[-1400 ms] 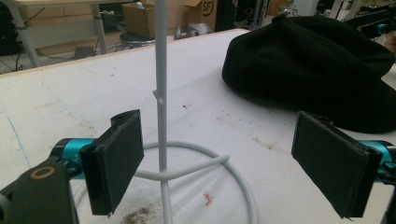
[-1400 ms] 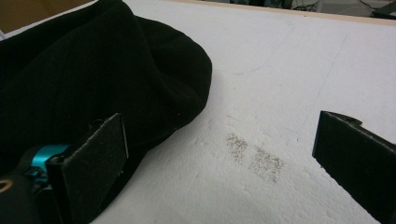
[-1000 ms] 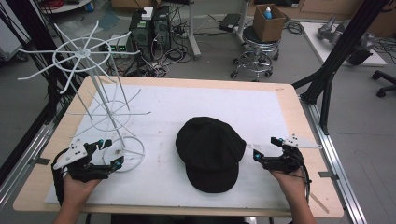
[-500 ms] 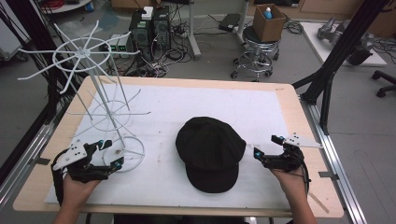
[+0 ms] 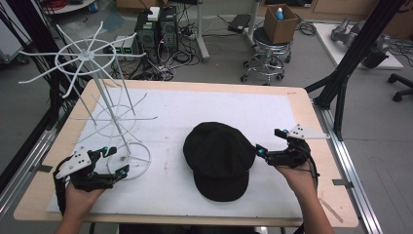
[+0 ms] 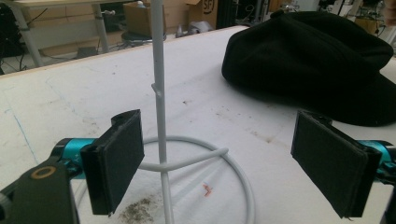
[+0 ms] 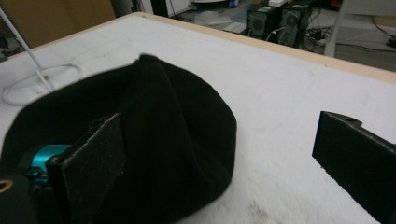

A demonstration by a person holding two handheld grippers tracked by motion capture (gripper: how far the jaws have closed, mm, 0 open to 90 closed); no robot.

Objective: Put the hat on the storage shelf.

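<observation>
On the white mat, the black cap [image 5: 219,158] lies flat between both grippers, the right gripper [image 5: 271,142] spread-jawed beside its crown, apparently to grab it, the left gripper [image 5: 113,161] spread around the rack [image 5: 104,100] stem, likely steadying.

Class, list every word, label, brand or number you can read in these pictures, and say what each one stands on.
"SF": on a brown cardboard box behind the table, left gripper view; cut by the frame edge, perhaps incomplete.
Computer towers on the floor: any labels too small to read.
Black cap and white wire stand: no text to be seen.
</observation>
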